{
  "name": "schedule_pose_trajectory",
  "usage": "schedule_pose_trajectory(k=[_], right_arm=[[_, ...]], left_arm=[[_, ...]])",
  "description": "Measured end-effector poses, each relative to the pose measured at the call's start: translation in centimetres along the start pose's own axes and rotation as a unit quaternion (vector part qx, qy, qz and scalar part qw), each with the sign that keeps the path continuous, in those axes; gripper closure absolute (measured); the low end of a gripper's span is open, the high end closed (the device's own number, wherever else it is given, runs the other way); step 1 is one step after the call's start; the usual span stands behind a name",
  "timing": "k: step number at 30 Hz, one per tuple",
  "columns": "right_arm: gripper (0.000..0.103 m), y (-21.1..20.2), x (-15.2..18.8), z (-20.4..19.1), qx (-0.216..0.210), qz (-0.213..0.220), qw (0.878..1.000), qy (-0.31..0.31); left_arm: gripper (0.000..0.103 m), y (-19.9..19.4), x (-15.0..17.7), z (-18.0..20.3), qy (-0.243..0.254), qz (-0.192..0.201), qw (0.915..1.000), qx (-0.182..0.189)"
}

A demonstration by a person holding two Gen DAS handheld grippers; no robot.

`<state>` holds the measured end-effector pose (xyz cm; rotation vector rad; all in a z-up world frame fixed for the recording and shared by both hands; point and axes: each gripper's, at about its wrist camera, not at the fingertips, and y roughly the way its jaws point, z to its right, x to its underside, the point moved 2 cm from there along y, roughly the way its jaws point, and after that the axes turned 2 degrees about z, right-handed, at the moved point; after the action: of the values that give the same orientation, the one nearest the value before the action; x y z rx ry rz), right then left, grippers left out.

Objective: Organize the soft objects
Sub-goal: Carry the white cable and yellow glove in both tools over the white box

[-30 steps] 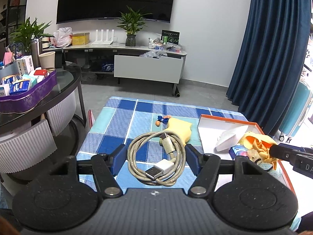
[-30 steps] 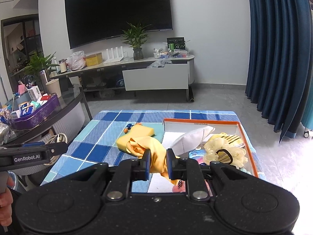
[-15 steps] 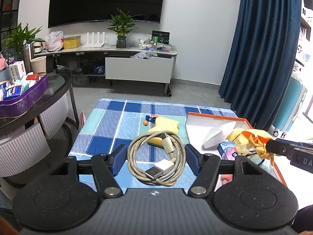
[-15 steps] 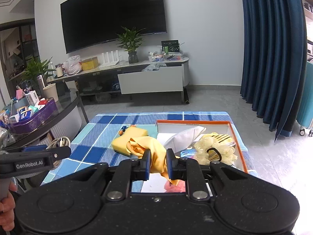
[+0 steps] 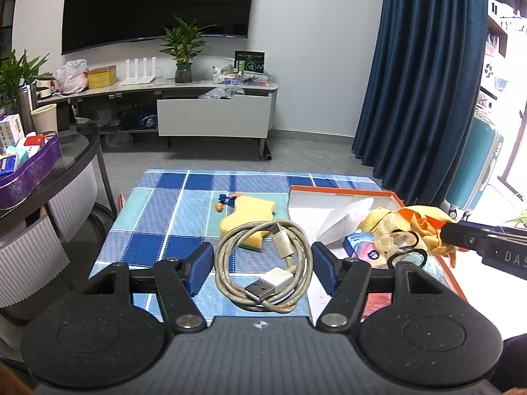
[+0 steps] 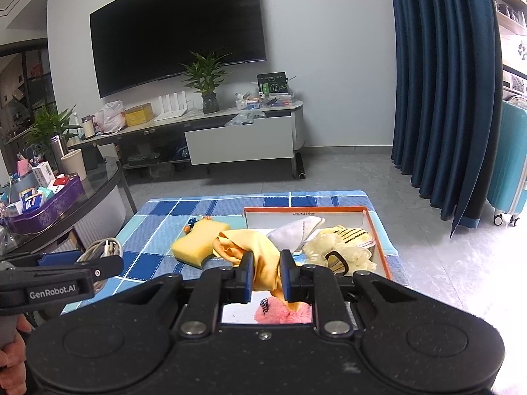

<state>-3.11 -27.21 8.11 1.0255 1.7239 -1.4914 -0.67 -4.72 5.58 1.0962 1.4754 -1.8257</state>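
While the left gripper (image 5: 262,265) holds a coiled grey USB cable (image 5: 263,265) between its blue pads, jaws about half open and closed onto the coil's two sides, the coil hangs above the near edge of the blue checked tablecloth (image 5: 164,204). Cable's white plug and metal USB end lie at the bottom of the coil, nearest the camera. Right gripper (image 6: 266,273) has its jaws nearly together, clamped on a bunched yellow-orange cloth (image 6: 260,256); the cloth rises from between the pads and droops below them. Seen from the left wrist camera, that cloth sits at the right gripper's tip over the right side of the orange-rimmed box (image 5: 342,191). Box contents, as far as can be told: a white face mask (image 6: 296,228), a cream scrunchie (image 6: 336,253) with a black hair tie on it, a yellow striped item behind it, a small blue-pink packet (image 5: 362,245), something pink (image 6: 283,312) at the near end, mostly hidden by the gripper. On the tablecloth left of the box: a yellow sponge (image 6: 197,242), with a small orange-and-blue item (image 5: 227,201) touching or just beside its far corner. A hand (image 6: 13,358) shows on the left gripper's handle at the lower left of the right wrist view.
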Motion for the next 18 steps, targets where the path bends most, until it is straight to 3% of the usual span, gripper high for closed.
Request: schedule_pose_trajectory(k=[18], right_arm=[[0.082,-0.4,-0.2,2.0,0.019,0.008,1.0,0.017]], left_arm=[[0.037,0.7,0.1,2.6,0.026,-0.007,0.9993,0.028]])
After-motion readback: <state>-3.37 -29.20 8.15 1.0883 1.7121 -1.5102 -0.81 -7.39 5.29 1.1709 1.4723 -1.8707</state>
